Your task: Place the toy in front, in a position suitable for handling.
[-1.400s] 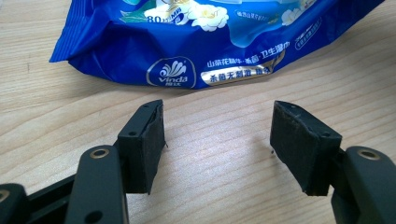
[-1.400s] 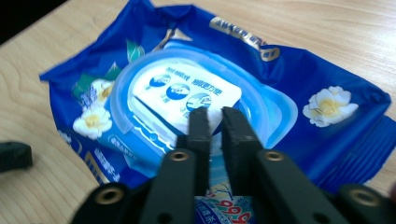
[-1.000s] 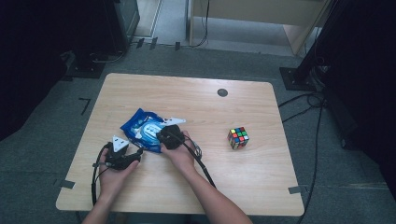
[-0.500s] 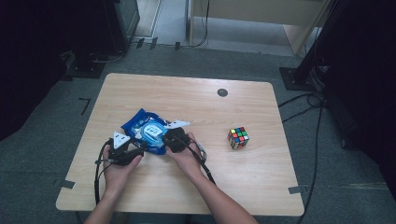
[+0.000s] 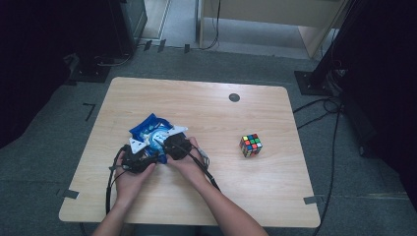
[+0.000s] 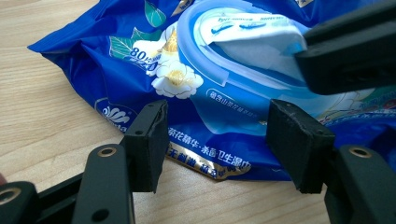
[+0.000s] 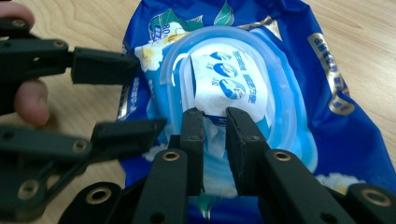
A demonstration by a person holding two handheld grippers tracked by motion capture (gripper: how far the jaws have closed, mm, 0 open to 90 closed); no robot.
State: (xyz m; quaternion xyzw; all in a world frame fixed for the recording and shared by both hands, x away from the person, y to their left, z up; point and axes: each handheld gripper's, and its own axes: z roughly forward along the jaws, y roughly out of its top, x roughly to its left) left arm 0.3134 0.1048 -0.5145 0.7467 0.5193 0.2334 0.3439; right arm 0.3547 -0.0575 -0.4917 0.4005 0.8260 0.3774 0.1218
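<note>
While both hands work near the table's (image 5: 275, 118) left edge, a crinkled blue plastic wipes pack (image 5: 147, 129) lies there.
Left gripper (image 6: 217, 140) fingers straddle its edge, closing, unclenched; right gripper (image 7: 215, 135) fingers, just opening, flank the white wipe (image 7: 212, 133).

From the high view the counter (image 5: 275, 191) sits evenly lit, soft light from overhead, while the room around it drops into near black at both sides. Shadows under the forearms are faint and short. The picture is a touch soft and grainy. In the left gripper view the wipes pack (image 6: 140, 70) gleams with pale glare along its plastic folds, and the near black pads (image 6: 148, 144) sit crisp while the upper right corner blurs. The right gripper view is bright, colours saturated, with the edges slightly bowed.
</note>
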